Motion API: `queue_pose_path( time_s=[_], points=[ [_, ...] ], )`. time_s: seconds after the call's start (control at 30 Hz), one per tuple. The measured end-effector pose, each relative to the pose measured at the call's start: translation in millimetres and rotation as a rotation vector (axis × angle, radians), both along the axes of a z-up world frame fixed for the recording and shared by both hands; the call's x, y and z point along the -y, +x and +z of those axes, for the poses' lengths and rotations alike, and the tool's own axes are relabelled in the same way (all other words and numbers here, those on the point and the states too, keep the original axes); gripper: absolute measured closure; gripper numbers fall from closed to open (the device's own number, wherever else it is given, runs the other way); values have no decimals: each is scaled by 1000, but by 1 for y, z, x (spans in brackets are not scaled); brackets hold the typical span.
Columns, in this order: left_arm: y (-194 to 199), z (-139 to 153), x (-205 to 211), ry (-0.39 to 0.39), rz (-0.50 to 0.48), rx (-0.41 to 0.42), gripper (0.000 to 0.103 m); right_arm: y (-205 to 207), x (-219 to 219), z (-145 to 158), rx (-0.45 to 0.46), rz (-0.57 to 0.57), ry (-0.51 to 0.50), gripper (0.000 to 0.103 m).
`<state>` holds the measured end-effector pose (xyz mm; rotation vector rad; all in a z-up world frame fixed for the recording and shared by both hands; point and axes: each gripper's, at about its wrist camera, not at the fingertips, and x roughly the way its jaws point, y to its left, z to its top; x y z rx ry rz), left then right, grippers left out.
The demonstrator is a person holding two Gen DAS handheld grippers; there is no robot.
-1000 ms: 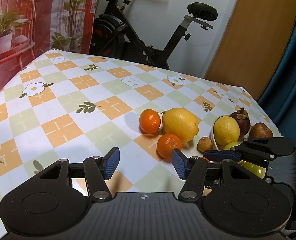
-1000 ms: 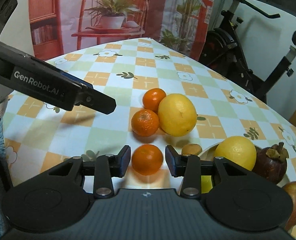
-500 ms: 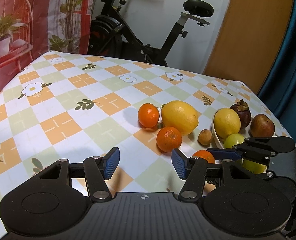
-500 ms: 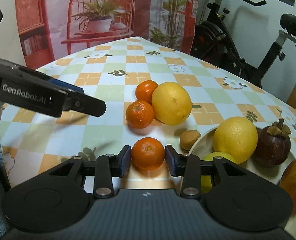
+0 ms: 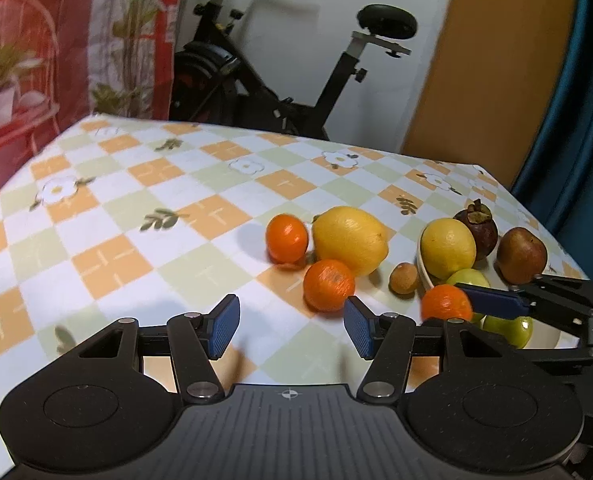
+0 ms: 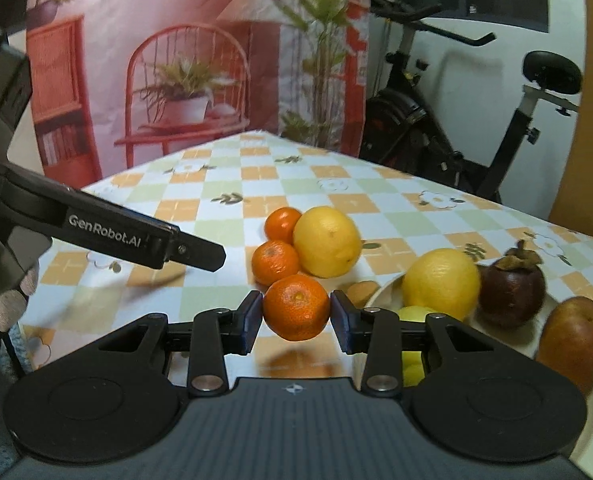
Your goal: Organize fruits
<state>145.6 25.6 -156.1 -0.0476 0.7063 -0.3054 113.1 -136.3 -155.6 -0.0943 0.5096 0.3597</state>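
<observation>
Orange mandarin (image 6: 296, 307) pinched in right tongs (image 6: 297, 316) above tablecloth (image 6: 200, 300)

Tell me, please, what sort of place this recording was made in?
Probably a room in a home: an exercise bike stands behind a table with a flowered checked cloth, and a plate of fruit sits on it.

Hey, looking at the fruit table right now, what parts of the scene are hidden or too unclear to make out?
- Green fruits in the bowl: left wrist view, partly covered by the right tongs; right wrist view, behind its own fingers. The count is unclear.
- Held mandarin: underside unseen, so its height above the tablecloth is unclear.
- Small brown fruit: too small to identify.
- Left tongs: only one finger shows in the right wrist view.
</observation>
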Motion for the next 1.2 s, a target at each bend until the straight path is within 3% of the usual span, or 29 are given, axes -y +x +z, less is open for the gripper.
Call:
queue_pose_path(
  time_s=[0.33,0.53,0.63,0.73,1.2],
  points=[
    [30,-1,34,112,-106,25,43,-14,27,10,38,-80,80,63],
    [41,-13,40,102,-97,-33,46,-19,39,10,44,-107,100,63],
    [47,-15,36,55,-80,-68,52,-20,45,9,42,-120,114,63],
    [48,-18,35,61,-83,-72,63,-20,49,9,43,-131,126,63],
    [33,-15,33,41,-72,-62,63,-22,55,7,35,-152,142,63]
  ],
)
